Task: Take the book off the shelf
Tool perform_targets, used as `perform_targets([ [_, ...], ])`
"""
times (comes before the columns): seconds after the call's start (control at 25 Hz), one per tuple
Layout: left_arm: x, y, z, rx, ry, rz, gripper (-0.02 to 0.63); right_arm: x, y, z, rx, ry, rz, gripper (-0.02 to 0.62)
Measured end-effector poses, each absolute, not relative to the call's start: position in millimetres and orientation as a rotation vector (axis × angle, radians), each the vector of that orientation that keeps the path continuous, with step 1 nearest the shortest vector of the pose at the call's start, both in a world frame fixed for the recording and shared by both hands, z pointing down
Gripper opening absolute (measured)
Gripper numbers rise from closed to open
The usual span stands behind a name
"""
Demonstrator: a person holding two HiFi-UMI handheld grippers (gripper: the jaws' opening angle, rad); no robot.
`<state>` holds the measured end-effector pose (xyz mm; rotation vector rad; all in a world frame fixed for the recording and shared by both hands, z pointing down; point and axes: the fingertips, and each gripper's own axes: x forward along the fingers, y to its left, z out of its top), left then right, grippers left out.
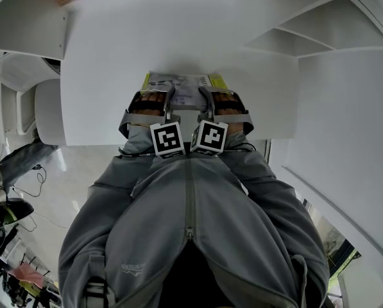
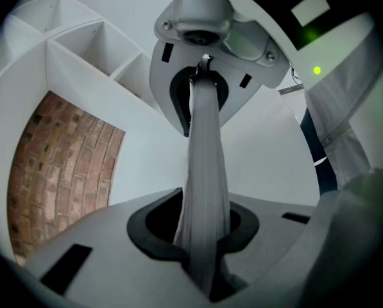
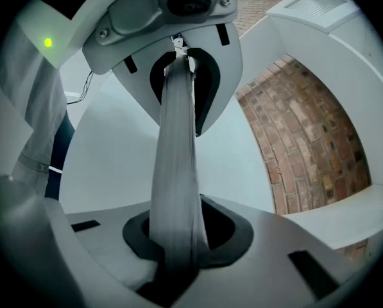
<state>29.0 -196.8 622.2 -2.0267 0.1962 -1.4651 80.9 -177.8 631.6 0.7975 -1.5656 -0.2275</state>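
Left tongs (image 1: pixel 154 100), right tongs (image 1: pixel 223 100) — thin, pale book (image 1: pixel 185 82)

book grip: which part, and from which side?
Grip the near edge, coming in from the person's side, with one gripper toward each corner. The book is thin and its cover faces up, so that edge slips between the jaws. The left gripper and right gripper are both clamped there, side by side.

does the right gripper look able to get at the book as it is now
Yes, it seems so: the right gripper has its fingers shut on the near edge of the book, beside the left gripper, which grips it too. Nothing blocks the way.
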Motion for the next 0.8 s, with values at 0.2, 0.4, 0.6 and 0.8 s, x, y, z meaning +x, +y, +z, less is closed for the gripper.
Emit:
perform_targets([
  [0.2,31.2,-197.2,628.6,-2.041,0.204,-1.474,0.080,83.6,-179.5,638.8,0.795,-1.559,-0.233,0.083],
  [0.4,36.4,-200.3,638.0,-2.047,0.211,-1.465,0.080,86.0,-181.4,646.7,0.784,-1.561,-0.216,0.084],
  [0.6,38.9,-198.4,647.8,-2.021,0.186,-1.495,0.081,90.8,-179.2,655.7,0.771,-1.557,-0.206,0.086],
  [0.8,38.7,-191.3,664.8,-2.025,0.162,-1.529,0.084,92.3,-177.4,675.3,0.750,-1.552,-0.197,0.092],
])
